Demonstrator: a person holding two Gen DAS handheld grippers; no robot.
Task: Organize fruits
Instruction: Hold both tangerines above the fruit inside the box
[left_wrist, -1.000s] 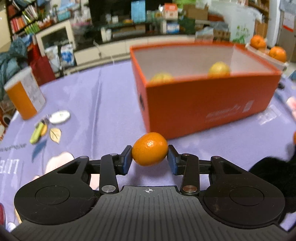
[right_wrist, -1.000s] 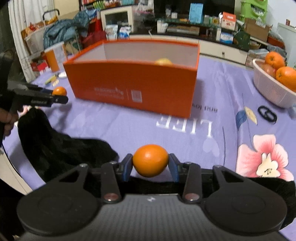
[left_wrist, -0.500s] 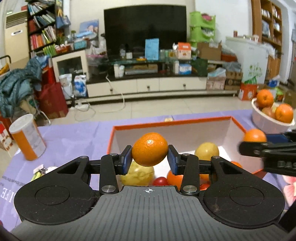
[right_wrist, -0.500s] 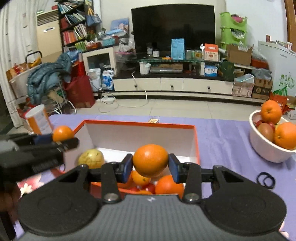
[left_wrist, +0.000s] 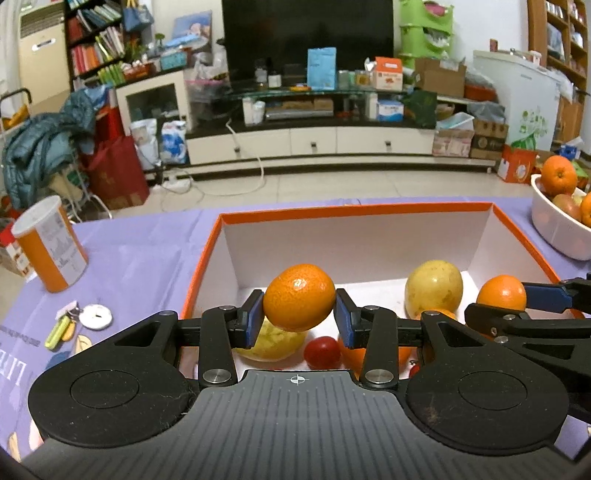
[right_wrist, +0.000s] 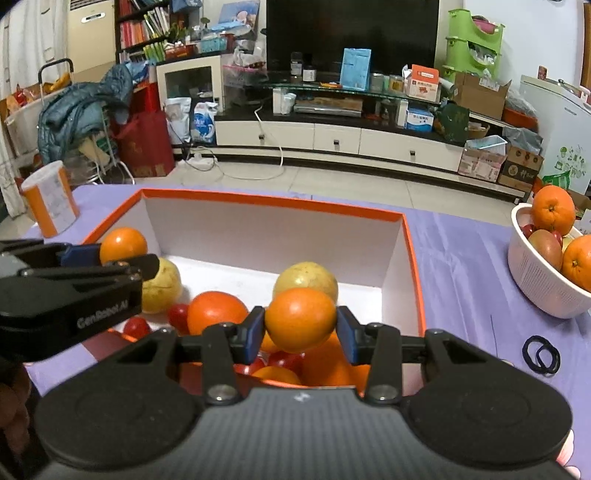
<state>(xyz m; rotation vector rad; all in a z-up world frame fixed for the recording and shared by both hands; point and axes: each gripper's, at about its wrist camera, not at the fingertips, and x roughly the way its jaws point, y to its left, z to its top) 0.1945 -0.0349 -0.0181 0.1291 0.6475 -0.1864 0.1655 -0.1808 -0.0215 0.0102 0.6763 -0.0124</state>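
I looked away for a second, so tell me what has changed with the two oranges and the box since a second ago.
Both hand-held grippers rose from table level and moved forward over the orange box. The left hand-held gripper still clamps its orange, and the right hand-held gripper still clamps its orange. Nothing was released; the box and white bowl stayed put.

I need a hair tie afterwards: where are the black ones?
In the right wrist view, the black hair ties lie on the purple tablecloth, right of the orange box and just below the white fruit basket.
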